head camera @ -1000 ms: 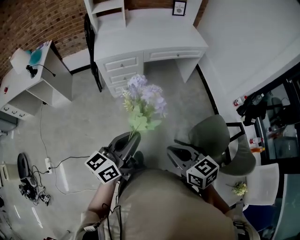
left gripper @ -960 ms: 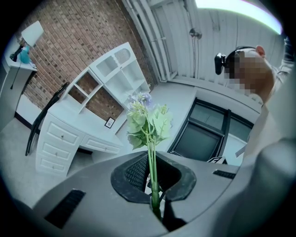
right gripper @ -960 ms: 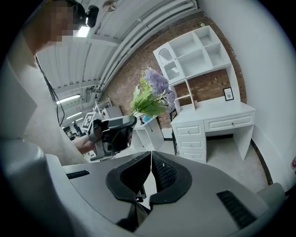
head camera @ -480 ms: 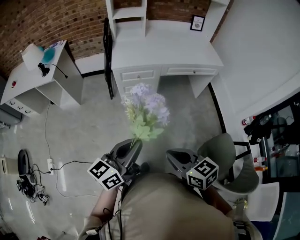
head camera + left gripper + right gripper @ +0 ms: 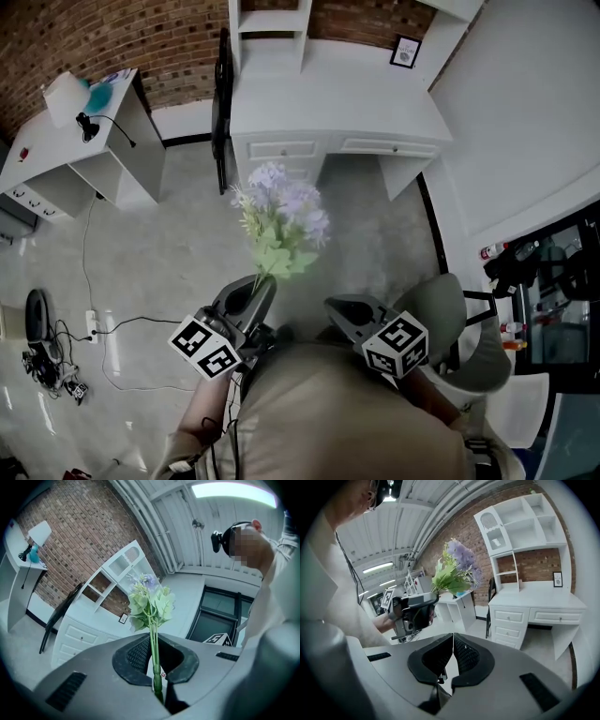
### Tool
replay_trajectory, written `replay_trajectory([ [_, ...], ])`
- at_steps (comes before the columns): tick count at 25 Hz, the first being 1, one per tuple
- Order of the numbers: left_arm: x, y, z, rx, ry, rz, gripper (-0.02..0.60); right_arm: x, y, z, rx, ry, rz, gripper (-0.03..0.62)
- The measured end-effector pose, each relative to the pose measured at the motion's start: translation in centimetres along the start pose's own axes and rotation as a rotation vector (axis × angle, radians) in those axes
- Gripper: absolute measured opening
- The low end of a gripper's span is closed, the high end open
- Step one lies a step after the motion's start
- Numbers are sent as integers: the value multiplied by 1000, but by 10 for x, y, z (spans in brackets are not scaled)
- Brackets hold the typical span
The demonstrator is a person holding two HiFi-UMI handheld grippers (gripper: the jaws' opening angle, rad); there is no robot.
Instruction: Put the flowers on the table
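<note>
— Starting with the left claw (image 5: pixel 265 281). Closed on anything?
— Closed, yes: clamped low on the green stems of the flowers (image 5: pixel 150 599). Leaves and pale purple heads up above the pads. Held out over the grey floor (image 5: pixel 159 234), in front of the person's body.
— And the right claw (image 5: pixel 452 653)?
— Pressed together too, with nothing between the pads. Held just beside the left one and tipped down toward the floor.
— Any tabletop near?
— Ahead, against the brick wall (image 5: pixel 103 37): a white tabletop (image 5: pixel 328 89) with drawers below and open shelves above. Well apart from the flowers, no contact. Small framed picture (image 5: pixel 405 52) at its back right corner.
— Around that?
— Dark chair (image 5: pixel 223 103) standing at the left end. Further left, a smaller white side table (image 5: pixel 84 141) carrying a lamp (image 5: pixel 61 94). To the person's right, a grey round chair (image 5: pixel 441 305). Cables (image 5: pixel 56 347) lying on the floor at far left.
</note>
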State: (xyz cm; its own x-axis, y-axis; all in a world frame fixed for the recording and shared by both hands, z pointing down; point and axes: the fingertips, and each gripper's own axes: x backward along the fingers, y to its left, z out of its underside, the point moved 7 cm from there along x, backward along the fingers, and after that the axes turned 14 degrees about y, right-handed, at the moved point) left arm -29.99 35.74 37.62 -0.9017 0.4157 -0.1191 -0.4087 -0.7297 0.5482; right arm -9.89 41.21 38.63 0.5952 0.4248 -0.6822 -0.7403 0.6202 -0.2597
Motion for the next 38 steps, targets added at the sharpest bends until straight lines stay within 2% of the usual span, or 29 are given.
replay_trajectory([
  [8,-3,8,-6,-9,-19,-78,12,-17,-15,-17,69,16,-78,21],
  [11,-14,15,-12,5,-32,-127,12,-21,-32,-28,93,10,-110,21],
  [14,-32,16,-23,1,-45,-144,12,-22,-53,-38,102,13,-142,21],
  [24,-103,15,-42,-37,7,-181,12,-11,-122,-38,48,-22,-184,21],
  [27,-116,13,-54,-55,3,-197,12,-9,-136,-37,42,-18,-196,21],
  [32,-130,14,-66,-53,-8,-247,12,-10,-159,-47,20,-29,-265,21],
  [38,-157,14,-75,-71,-2,-289,12,-7,-189,-54,21,-37,-291,21],
])
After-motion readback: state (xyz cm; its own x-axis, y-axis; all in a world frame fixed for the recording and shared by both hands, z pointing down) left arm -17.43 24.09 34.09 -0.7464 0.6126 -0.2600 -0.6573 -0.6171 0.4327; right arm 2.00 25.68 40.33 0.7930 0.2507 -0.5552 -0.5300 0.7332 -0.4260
